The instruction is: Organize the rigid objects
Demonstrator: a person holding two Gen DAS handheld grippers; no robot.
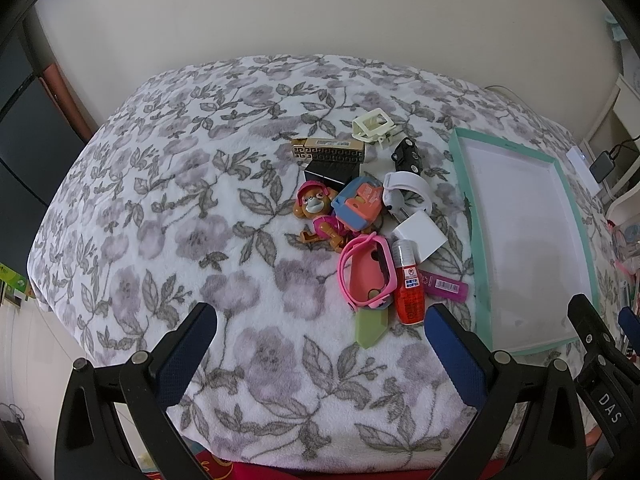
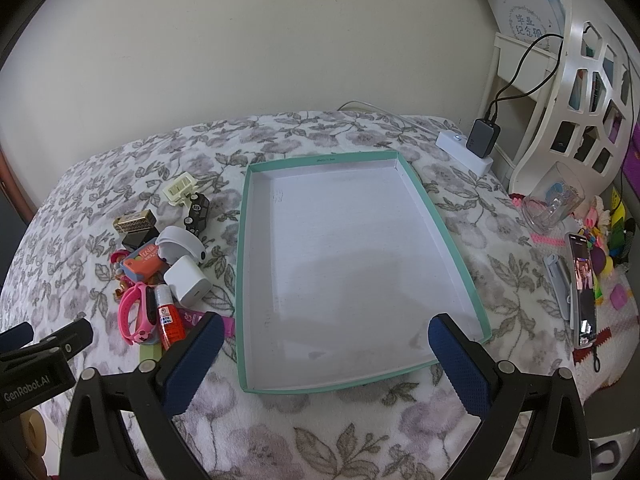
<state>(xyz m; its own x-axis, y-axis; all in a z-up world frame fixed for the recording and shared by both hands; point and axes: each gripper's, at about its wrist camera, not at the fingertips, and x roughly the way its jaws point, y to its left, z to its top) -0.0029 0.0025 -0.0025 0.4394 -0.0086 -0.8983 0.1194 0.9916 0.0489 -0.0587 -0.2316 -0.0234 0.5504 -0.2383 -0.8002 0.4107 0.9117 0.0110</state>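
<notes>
A pile of small rigid items lies on the floral blanket [image 1: 200, 184]: a dog toy [image 1: 316, 212], a pink watch [image 1: 362, 276], a red bottle [image 1: 409, 294], a white charger cube [image 1: 419, 236], a gold-patterned box [image 1: 328, 152], a black toy car [image 1: 407, 155] and a cream clip [image 1: 372, 124]. To their right sits an empty teal-rimmed tray [image 2: 444, 224]. My left gripper [image 1: 320, 328] hangs open just short of the pile. My right gripper [image 2: 326, 338] is open over the tray's near end. Nothing is between either pair of fingers.
A power strip with a black adapter [image 2: 482, 138] lies behind the tray. At the right edge are a phone [image 2: 582, 288], a clear cup [image 2: 554, 200], small toys and a white lattice chair [image 2: 580, 92]. A wall stands behind the bed.
</notes>
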